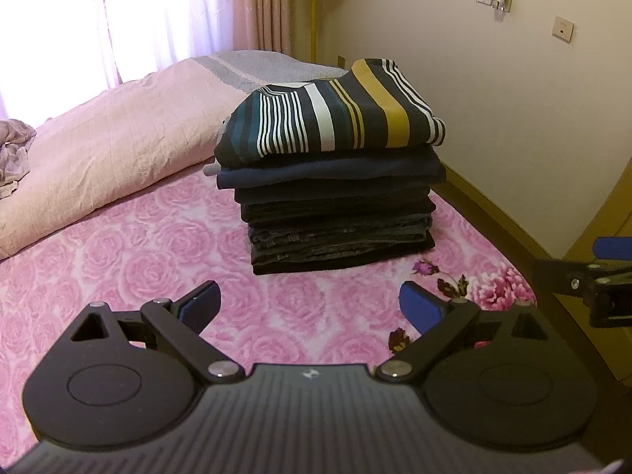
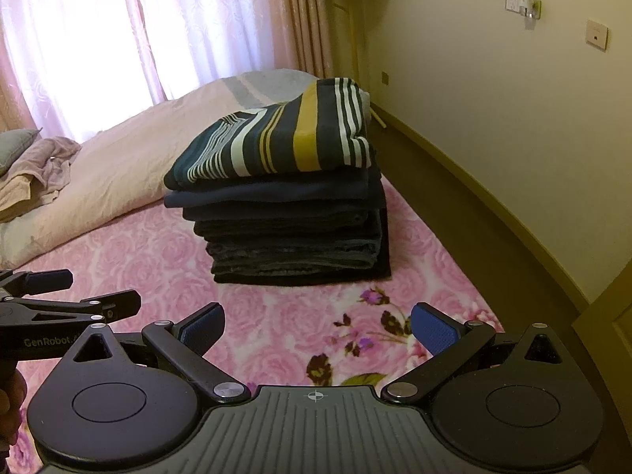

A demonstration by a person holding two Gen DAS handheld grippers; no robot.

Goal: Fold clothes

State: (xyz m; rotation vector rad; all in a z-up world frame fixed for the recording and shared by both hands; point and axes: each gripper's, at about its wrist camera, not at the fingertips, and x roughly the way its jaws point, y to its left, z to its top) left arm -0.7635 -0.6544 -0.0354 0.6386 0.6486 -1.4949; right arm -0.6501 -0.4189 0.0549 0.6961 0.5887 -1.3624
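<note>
Both the left gripper (image 1: 309,305) and right gripper (image 2: 318,326) hover spread and empty near the bed's (image 1: 118,260) foot edge, so the striped top (image 1: 335,114) crowning the folded stack (image 2: 292,233) by the bed's right edge likely needs only gentle squaring.

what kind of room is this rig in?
Almost certainly a home bedroom: a bed with a pink rose-print bedspread, a rumpled pink quilt, and curtains over a bright window. A stack of folded clothes sits on the bed.
</note>
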